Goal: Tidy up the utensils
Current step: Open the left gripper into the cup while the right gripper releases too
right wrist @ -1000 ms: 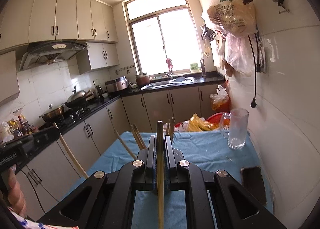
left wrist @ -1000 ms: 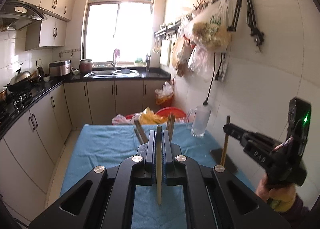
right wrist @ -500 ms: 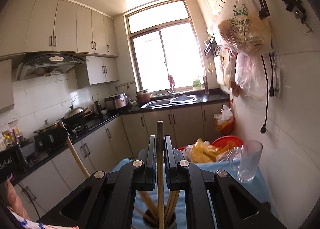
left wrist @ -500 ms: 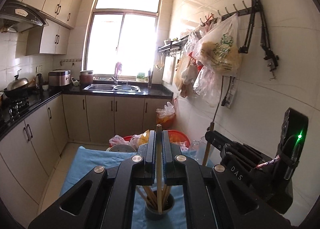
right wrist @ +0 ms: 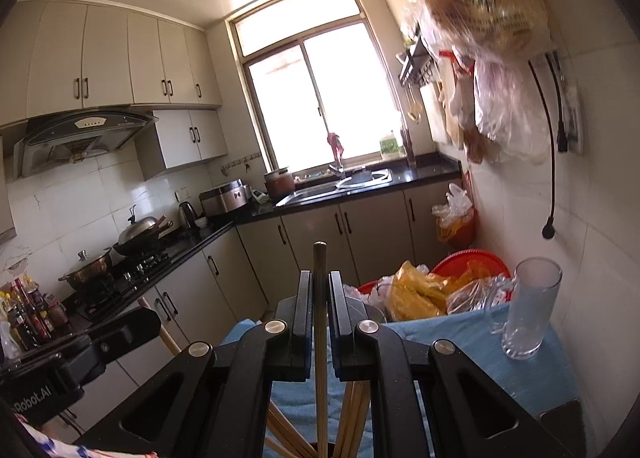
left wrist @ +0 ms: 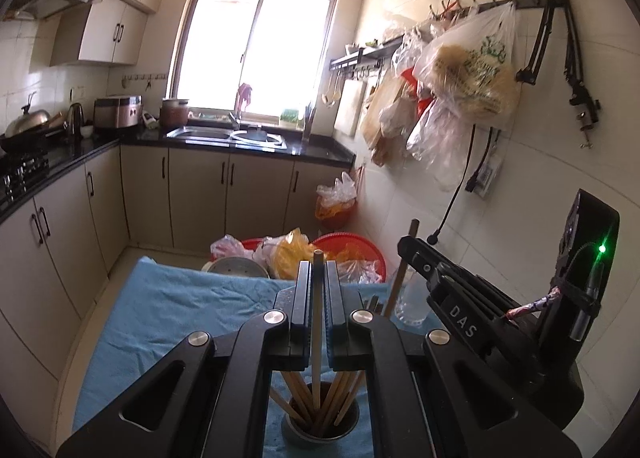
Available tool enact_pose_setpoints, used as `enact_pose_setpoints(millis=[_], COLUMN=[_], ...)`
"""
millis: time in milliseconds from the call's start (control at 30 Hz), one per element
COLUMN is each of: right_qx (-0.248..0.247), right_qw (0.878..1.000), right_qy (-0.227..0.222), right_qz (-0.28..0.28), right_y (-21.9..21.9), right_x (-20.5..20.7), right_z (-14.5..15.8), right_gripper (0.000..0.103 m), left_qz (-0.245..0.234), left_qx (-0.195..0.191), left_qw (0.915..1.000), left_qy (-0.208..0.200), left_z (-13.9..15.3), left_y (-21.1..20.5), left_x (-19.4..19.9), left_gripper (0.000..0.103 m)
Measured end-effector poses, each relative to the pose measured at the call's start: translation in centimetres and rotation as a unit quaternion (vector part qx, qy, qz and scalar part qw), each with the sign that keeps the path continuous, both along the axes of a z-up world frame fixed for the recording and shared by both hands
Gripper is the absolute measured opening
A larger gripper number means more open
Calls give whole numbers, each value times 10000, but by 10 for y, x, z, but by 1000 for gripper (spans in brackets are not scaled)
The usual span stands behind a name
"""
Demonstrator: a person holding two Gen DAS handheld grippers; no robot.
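Both grippers clamp one wooden chopstick each: left gripper (left wrist: 316, 298) over the round metal holder (left wrist: 320, 428), right gripper (right wrist: 320, 310) alongside. Release off-centre and a stick could catch the rim, tipping out.

Wooden chopstick (left wrist: 316, 322) upright, tip inside metal cup (left wrist: 320, 432) among splayed chopsticks (left wrist: 340, 398); second chopstick (right wrist: 320, 338) upright.

Sunlit window (left wrist: 256, 46) above sink, cream cabinets (left wrist: 200, 198), tiled walls.
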State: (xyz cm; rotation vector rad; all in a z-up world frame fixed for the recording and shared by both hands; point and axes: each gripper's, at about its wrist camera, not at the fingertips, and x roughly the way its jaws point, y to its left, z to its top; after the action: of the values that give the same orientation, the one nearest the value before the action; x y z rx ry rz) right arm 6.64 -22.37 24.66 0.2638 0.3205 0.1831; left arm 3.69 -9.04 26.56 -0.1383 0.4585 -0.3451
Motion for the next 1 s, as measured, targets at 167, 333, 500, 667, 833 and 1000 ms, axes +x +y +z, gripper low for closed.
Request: enact_pose_setpoints(millis=[167,333,500,667,833,1000], right_qx=[-88,3,115,288,289,225], right_qw=[9991,9971,9954,9951,9961,9971], right_qy=[326,604,794,829,734,646], right_qz=[250,459,526,454,384,327], right_y=[9,10,6,-8,-17,-20], right_x=[15,30,36,32,16,-5], right_z=[-27,-44,-54,-51,-39,-29], right_gripper=[7,7,8,17,22,30], left_qz=[-93,-160,-159,-122,7,159], left_qx=[117,129,130,79,149,253], left_qw=[9997,9993,9995,9996,9998,9995], left_qy=[213,315,257,241,89,-85], left_z=[-21,-28,-25,-19,-13,-8], left_y=[-6,-10,-10,-4,4,11], left_x=[6,4,-5,-19,-39,-64], left_gripper=[5,5,6,12,31,43])
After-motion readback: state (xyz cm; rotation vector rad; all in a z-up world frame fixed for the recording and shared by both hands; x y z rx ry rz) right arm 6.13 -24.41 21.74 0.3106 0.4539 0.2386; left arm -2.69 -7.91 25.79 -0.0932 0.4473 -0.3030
